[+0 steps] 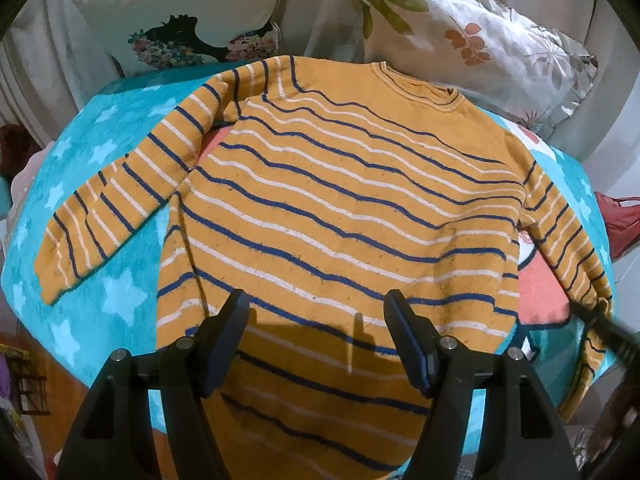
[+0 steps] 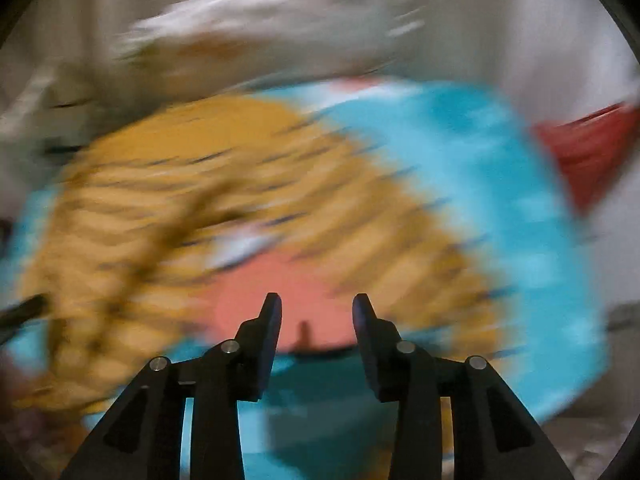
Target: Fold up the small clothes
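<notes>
Sweater [image 1: 340, 208] flat; L gripper [image 1: 316, 300] open, R gripper [image 2: 317, 306] part-open, both empty; pinch sleeve [image 1: 112, 208] cuff, fold inward.

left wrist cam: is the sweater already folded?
No. The striped sweater lies flat on the star-print blanket, body spread open and both sleeves stretched out to the sides.
</notes>
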`<state>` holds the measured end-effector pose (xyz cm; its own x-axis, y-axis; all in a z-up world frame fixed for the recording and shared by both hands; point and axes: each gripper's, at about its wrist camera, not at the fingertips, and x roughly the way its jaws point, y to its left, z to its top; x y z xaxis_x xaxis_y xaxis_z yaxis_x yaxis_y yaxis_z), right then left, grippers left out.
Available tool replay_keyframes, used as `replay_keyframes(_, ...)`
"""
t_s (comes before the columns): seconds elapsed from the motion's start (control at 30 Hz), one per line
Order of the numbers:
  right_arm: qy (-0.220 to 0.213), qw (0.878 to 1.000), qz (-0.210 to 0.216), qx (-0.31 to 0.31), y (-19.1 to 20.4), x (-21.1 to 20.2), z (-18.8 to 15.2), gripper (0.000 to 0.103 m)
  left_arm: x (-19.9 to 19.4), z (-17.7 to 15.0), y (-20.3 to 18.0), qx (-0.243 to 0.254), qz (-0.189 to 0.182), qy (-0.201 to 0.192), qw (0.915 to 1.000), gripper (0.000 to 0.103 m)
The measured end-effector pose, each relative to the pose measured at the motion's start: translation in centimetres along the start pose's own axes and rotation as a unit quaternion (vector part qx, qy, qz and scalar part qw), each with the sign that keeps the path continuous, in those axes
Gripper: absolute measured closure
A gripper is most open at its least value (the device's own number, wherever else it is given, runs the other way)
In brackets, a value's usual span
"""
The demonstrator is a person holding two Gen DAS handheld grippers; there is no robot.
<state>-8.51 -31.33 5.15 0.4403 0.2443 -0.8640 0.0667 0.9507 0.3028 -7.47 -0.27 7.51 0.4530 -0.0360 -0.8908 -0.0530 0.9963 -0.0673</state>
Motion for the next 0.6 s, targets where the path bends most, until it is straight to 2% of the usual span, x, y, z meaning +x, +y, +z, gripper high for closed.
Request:
replay_keyframes(0.03,0.019,0.999,0.044,0.005,0.9,1.3,-0.6,0.063,-0.2,0.0,0.3,-0.002,0.001,-0.002,1.0000,0.034)
replay_keyframes(0.1,0.039,0.995,0.095,0.006,2.2,3.1,-1.5,0.063,-0.5,-0.2,0.9,-0.009,0.004,-0.007,0.9999,0.034)
replay_keyframes(0.23,0.058,0.990,0.127,0.022,2.6,5.3,-2.2,0.063,-1.5,-0.4,2.9,-0.030,0.011,-0.017,0.9994,0.033)
replay_keyframes(0.47,0.033,0.981,0.181,0.062,3.6,7.3,-1.6,0.060,-1.8,-1.1,5.4,-0.059,0.017,-0.010,0.9981,0.031)
replay_keyframes(0.5,0.037,0.979,0.188,0.066,4.3,7.8,-1.5,0.068,-1.7,-1.2,5.5,-0.061,0.016,-0.008,0.9980,0.031)
replay_keyframes(0.53,0.049,0.979,0.187,0.068,4.4,8.2,-1.4,0.094,-1.7,-1.3,5.5,-0.062,0.015,-0.006,0.9979,0.031)
replay_keyframes(0.6,0.061,0.978,0.183,0.074,3.9,7.7,-1.4,0.094,-1.9,-1.3,5.6,-0.062,0.014,-0.008,0.9979,0.031)
